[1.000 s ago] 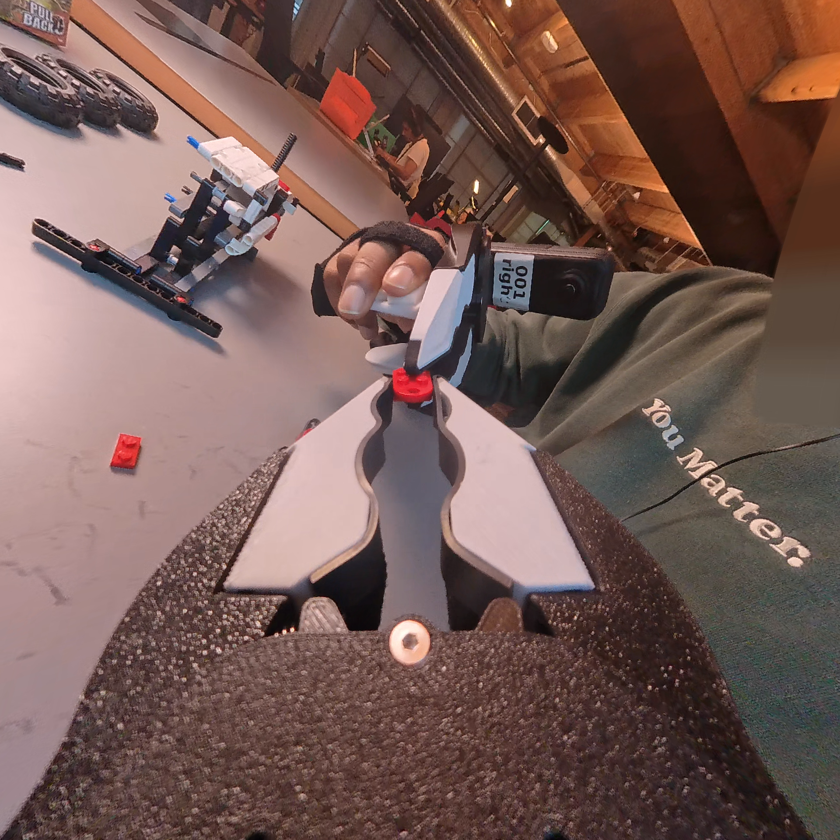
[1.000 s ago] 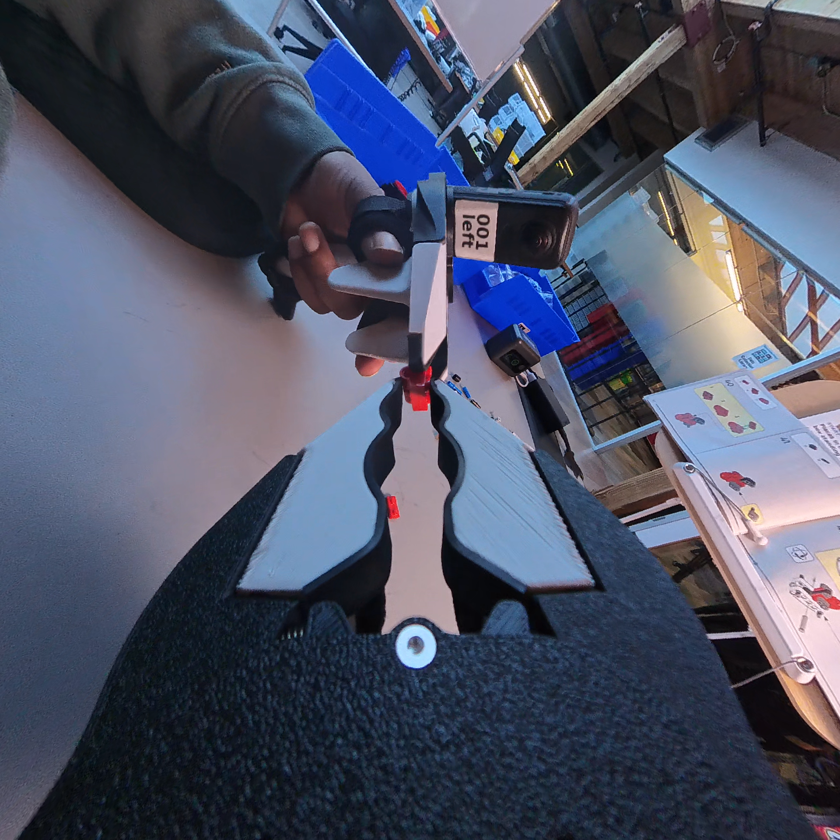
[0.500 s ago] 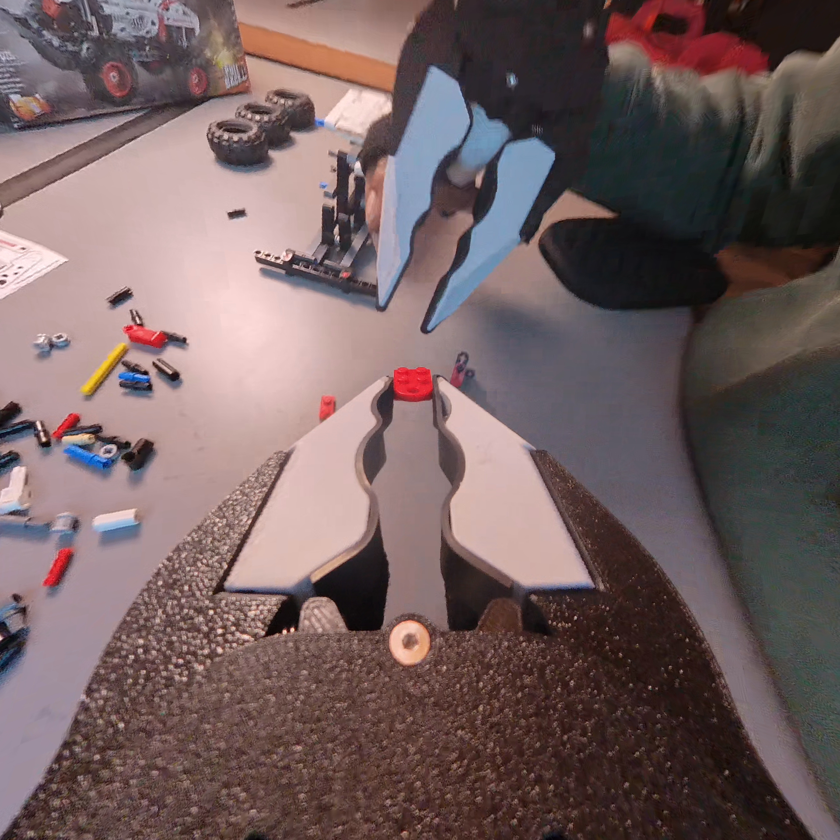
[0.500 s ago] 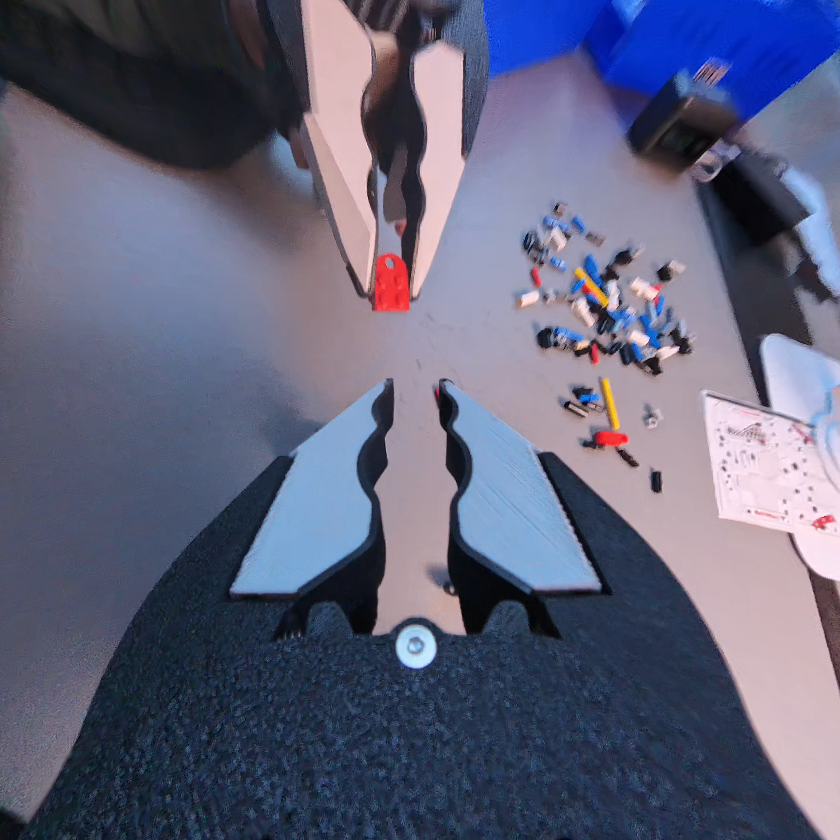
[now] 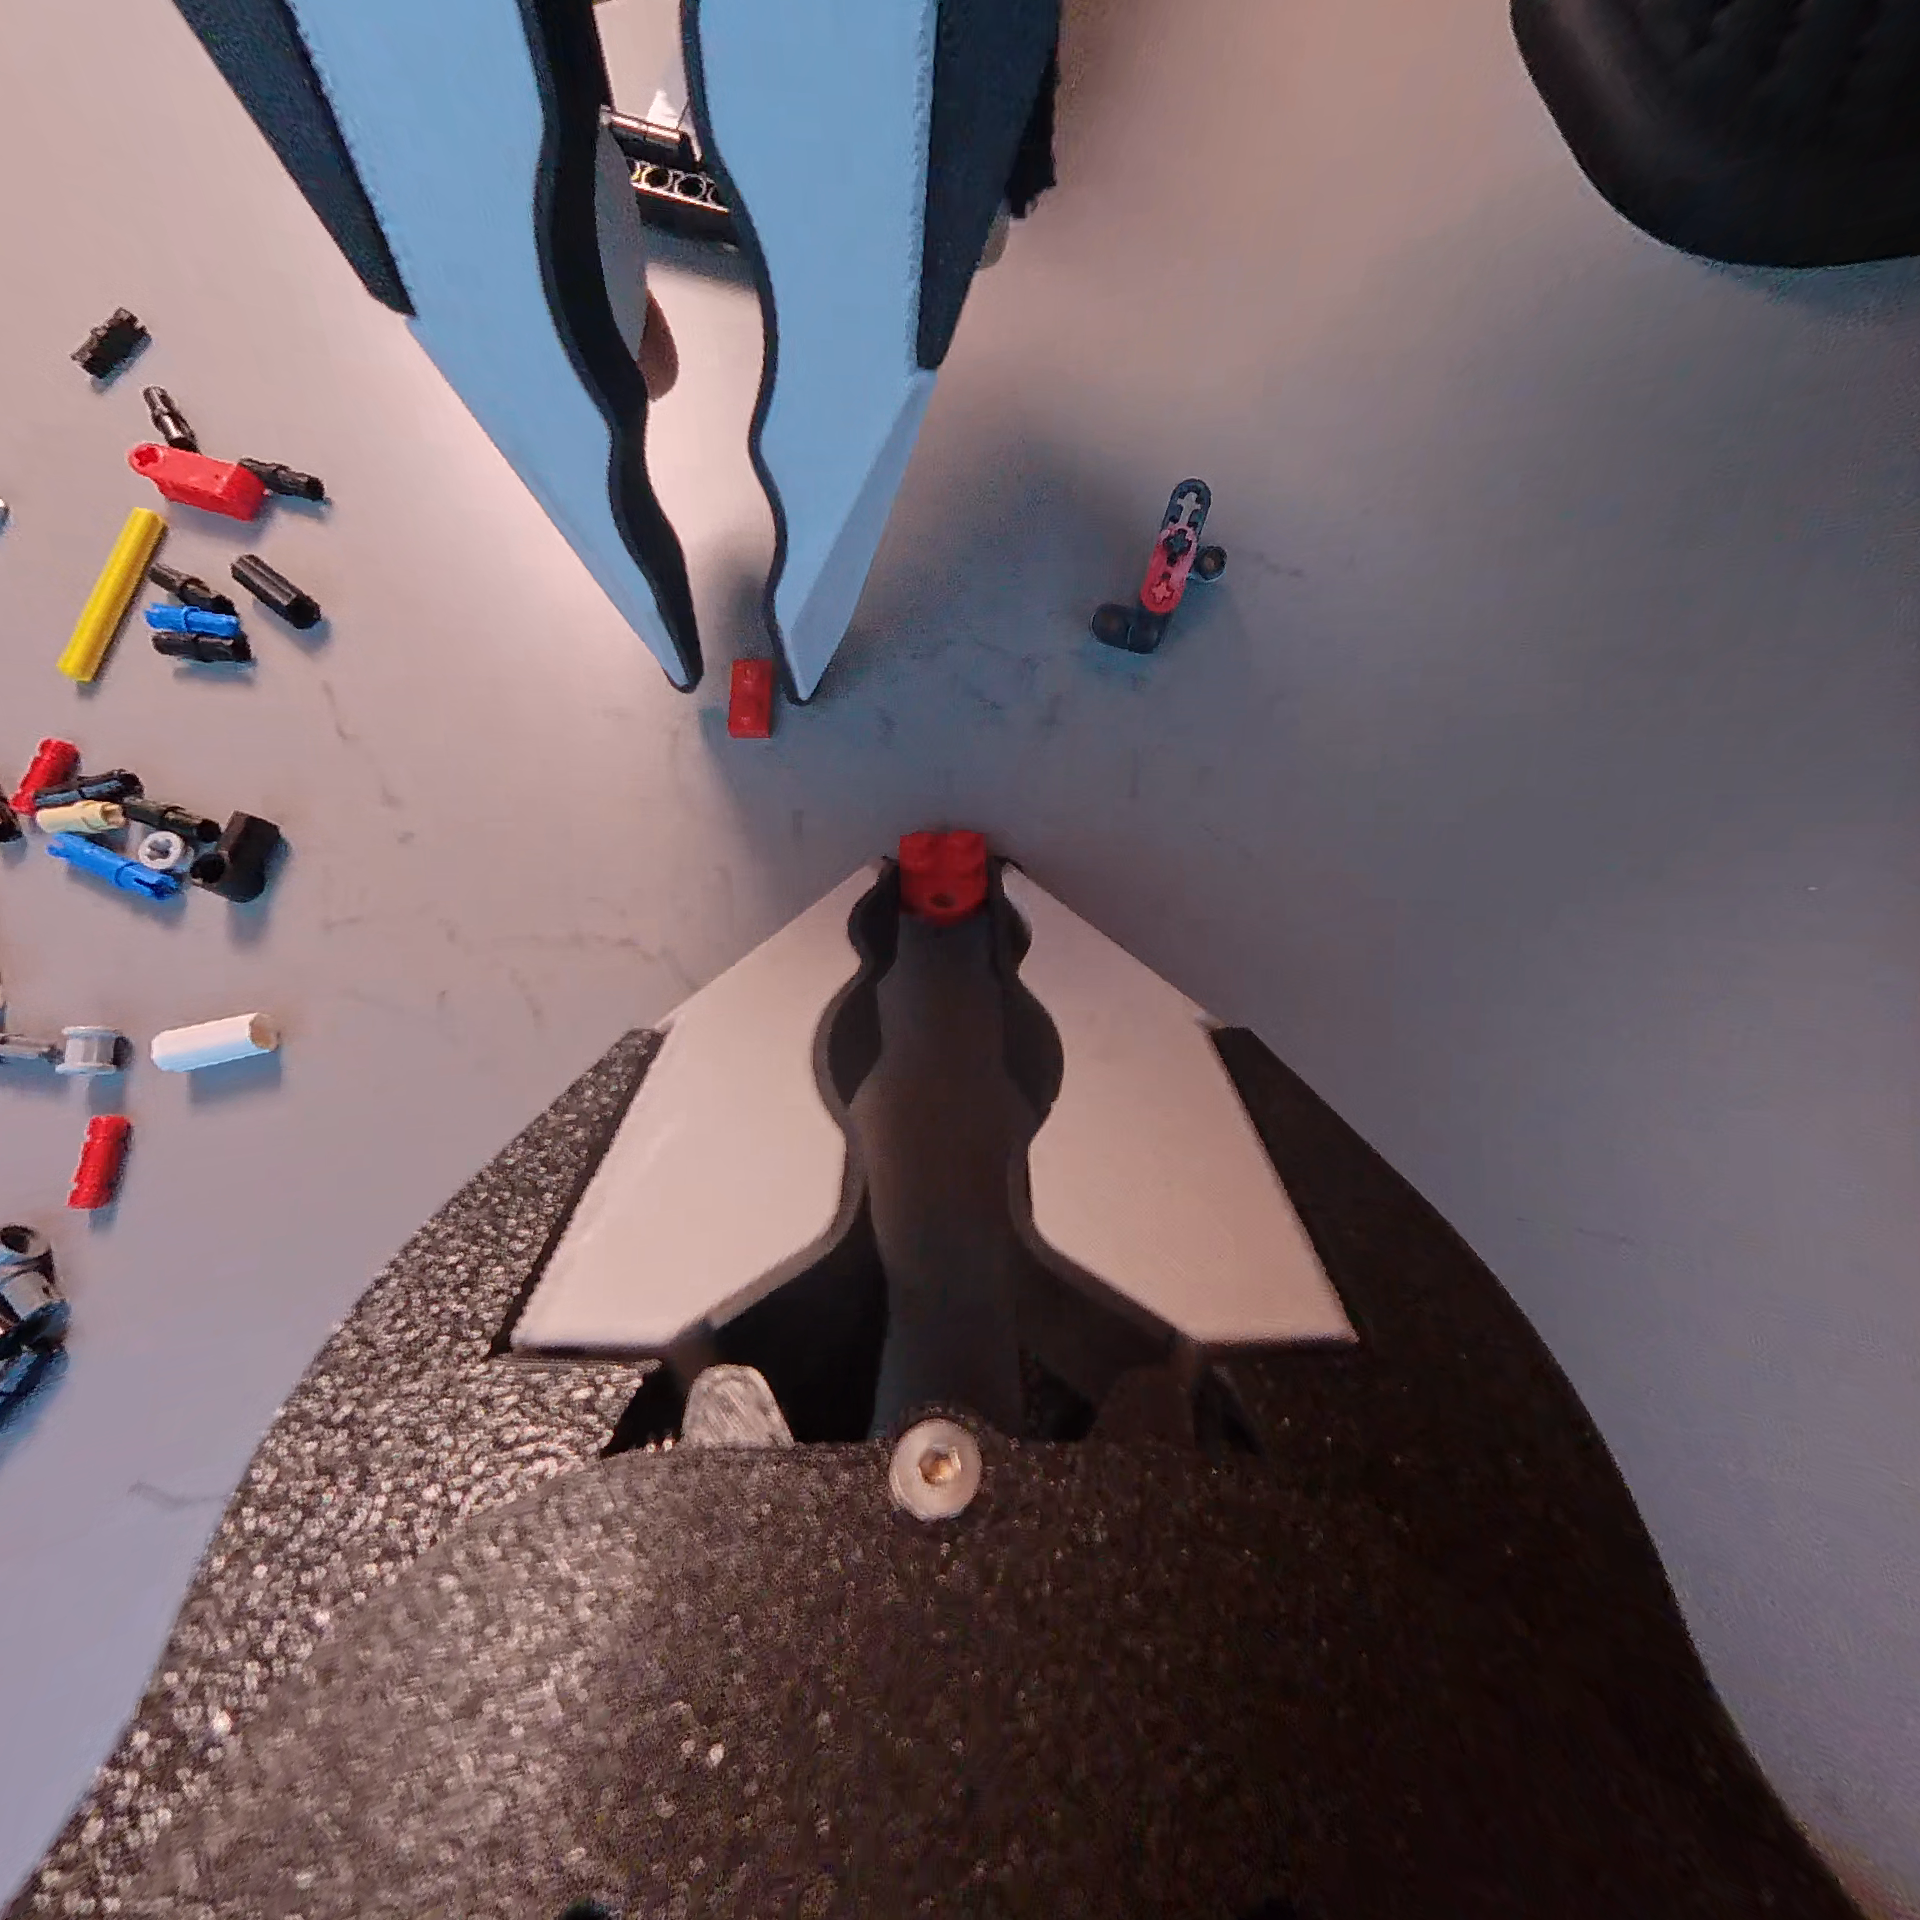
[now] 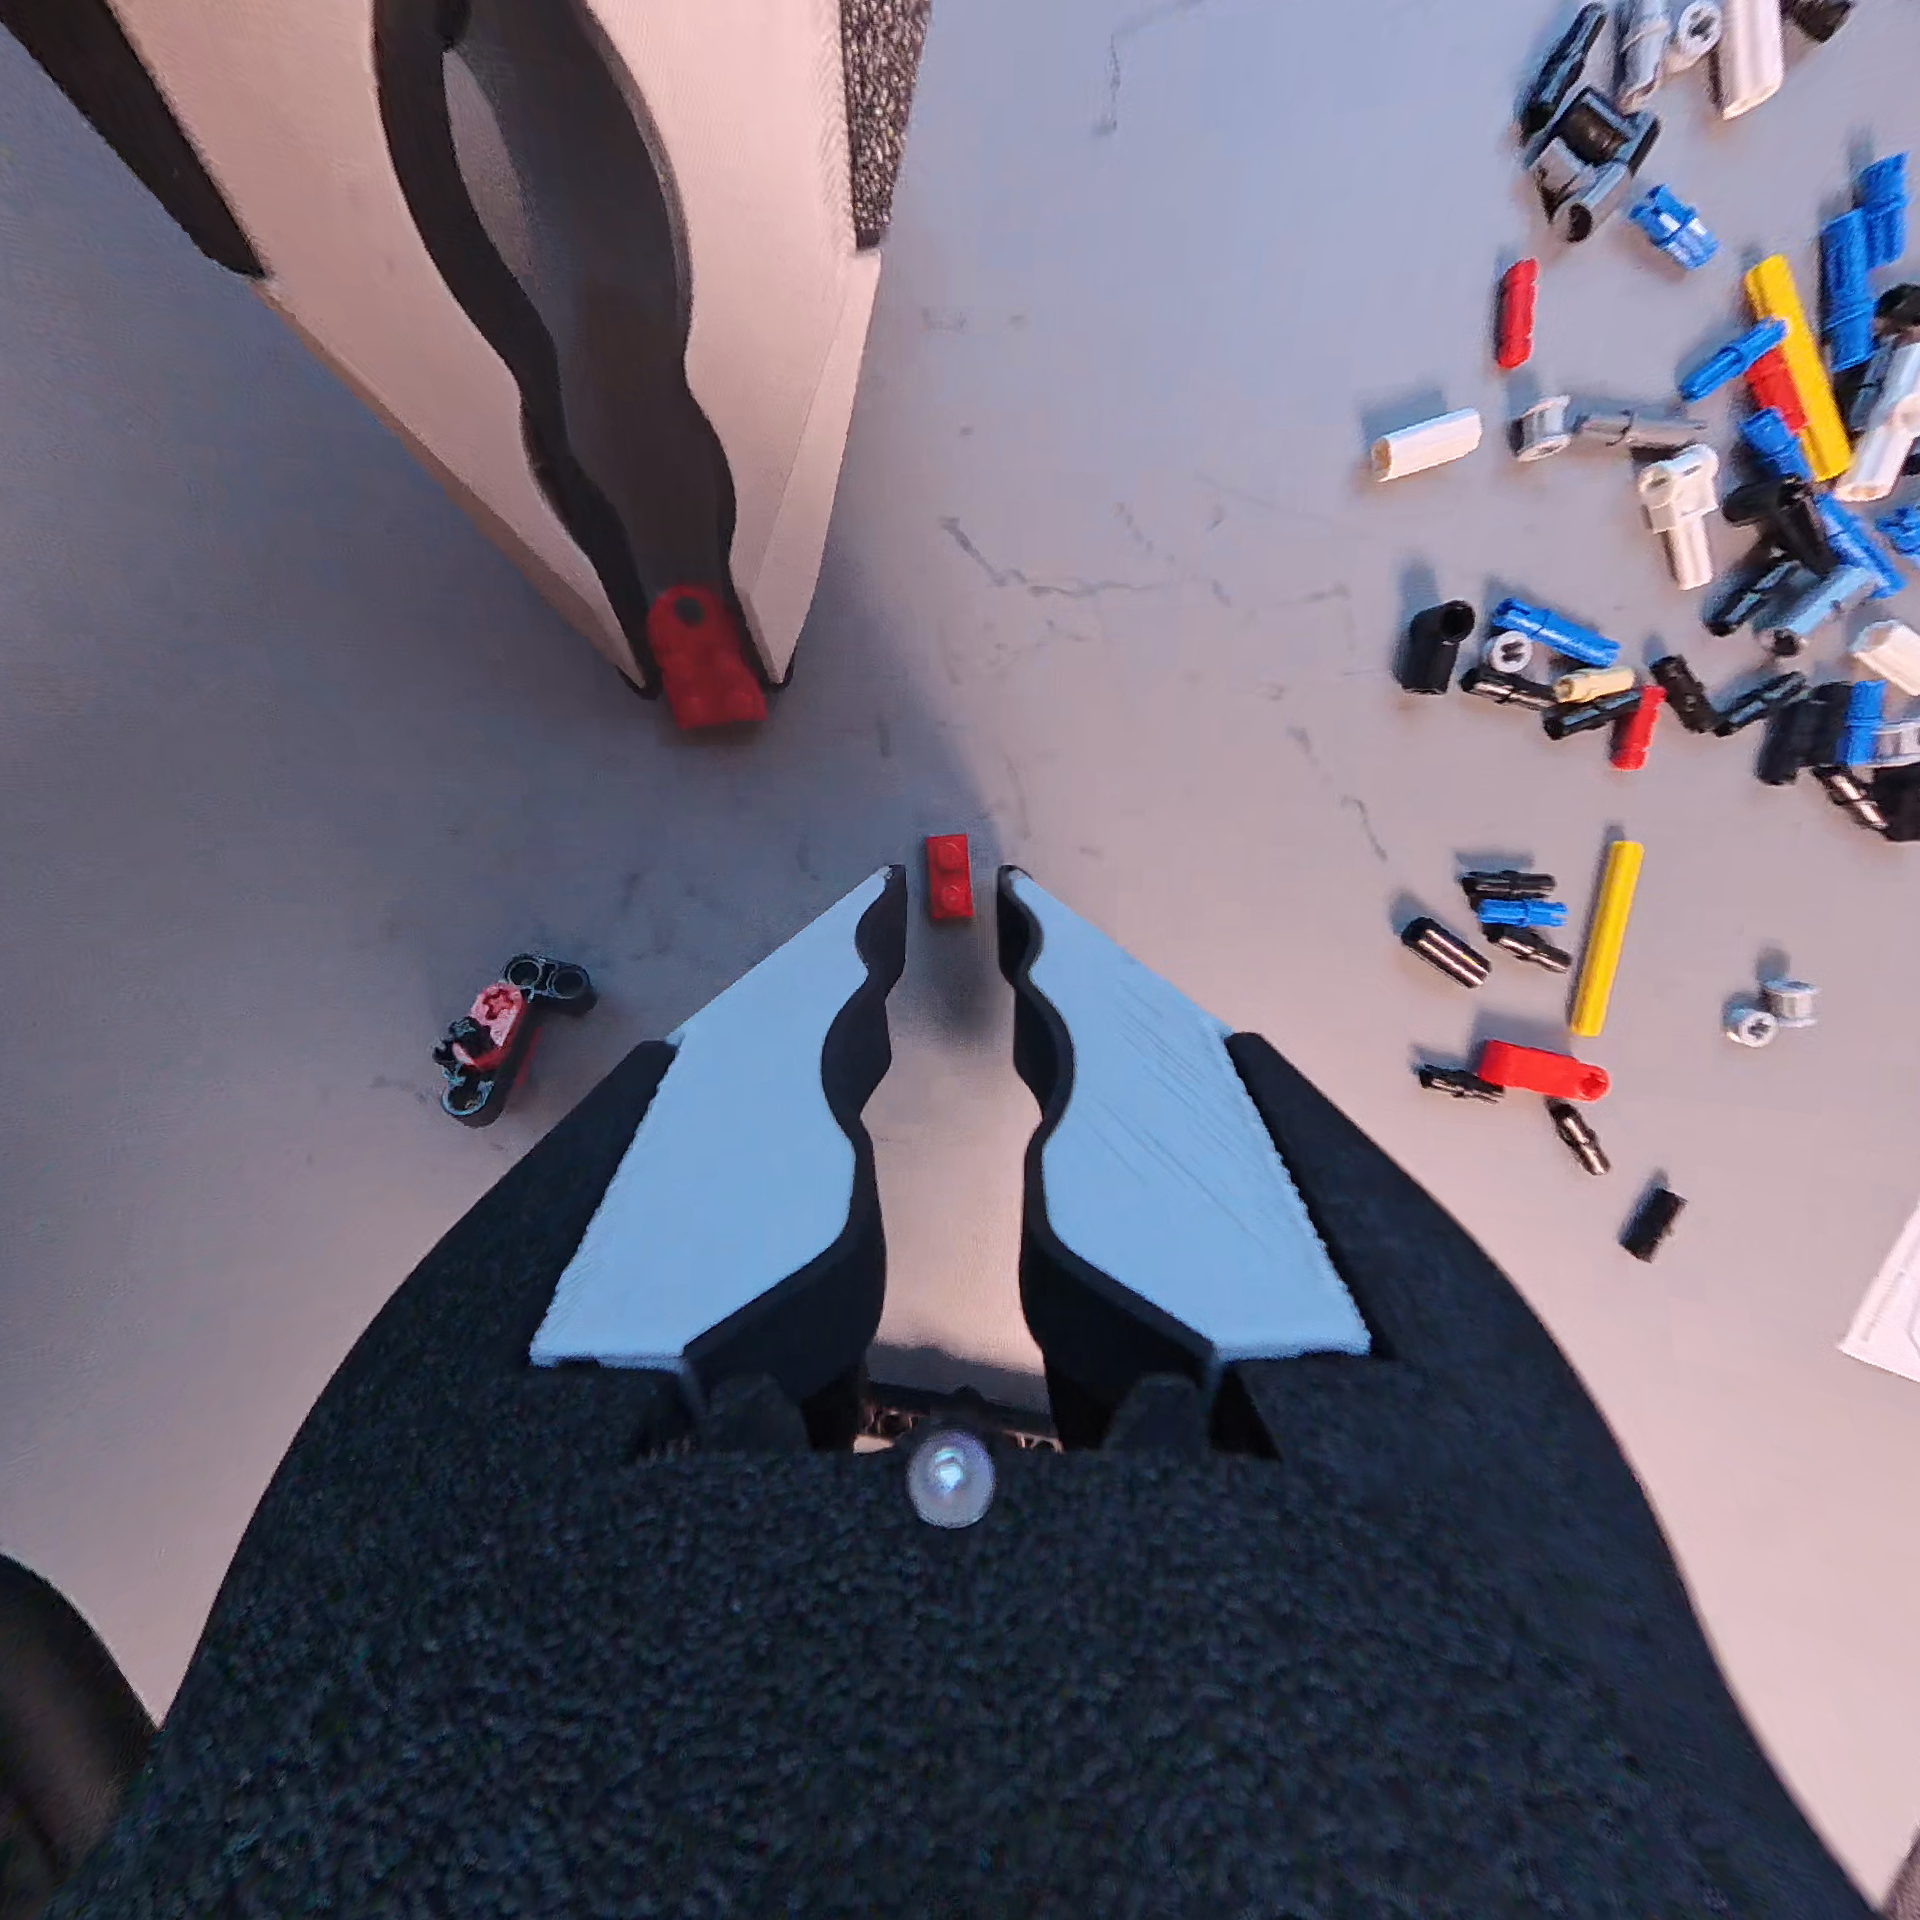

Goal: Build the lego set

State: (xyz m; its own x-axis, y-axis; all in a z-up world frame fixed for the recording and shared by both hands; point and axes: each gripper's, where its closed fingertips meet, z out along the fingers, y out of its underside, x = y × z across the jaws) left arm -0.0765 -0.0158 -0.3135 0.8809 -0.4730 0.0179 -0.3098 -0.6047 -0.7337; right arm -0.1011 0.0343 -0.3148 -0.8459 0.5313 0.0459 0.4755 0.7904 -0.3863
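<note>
My left gripper point(image 5: 941, 871) is shut on a small red plate with a hole point(image 5: 940, 875) and holds it just above the grey table; it also shows in the right wrist view point(image 6: 707, 681) with the red plate with a hole point(image 6: 704, 657) at its tips. My right gripper point(image 6: 948, 878) is open and points down at a small red two-stud plate point(image 6: 950, 878) that lies on the table between its fingertips. In the left wrist view the right gripper point(image 5: 740, 681) comes down from the top around that two-stud plate point(image 5: 750, 697).
A small black and red sub-assembly point(image 6: 509, 1023) point(image 5: 1169, 566) lies near the two-stud plate. Loose pins, axles and connectors in black, blue, red, yellow and white point(image 6: 1756, 499) point(image 5: 156, 634) are scattered to one side. A paper sheet corner point(image 6: 1891, 1320) lies at the right edge. Left tips to right tips: about 6 cm.
Both grippers swung from level and tip-to-tip to pointing down at the table. The right gripper let go of the held red part and lowered around the red two-stud plate.
</note>
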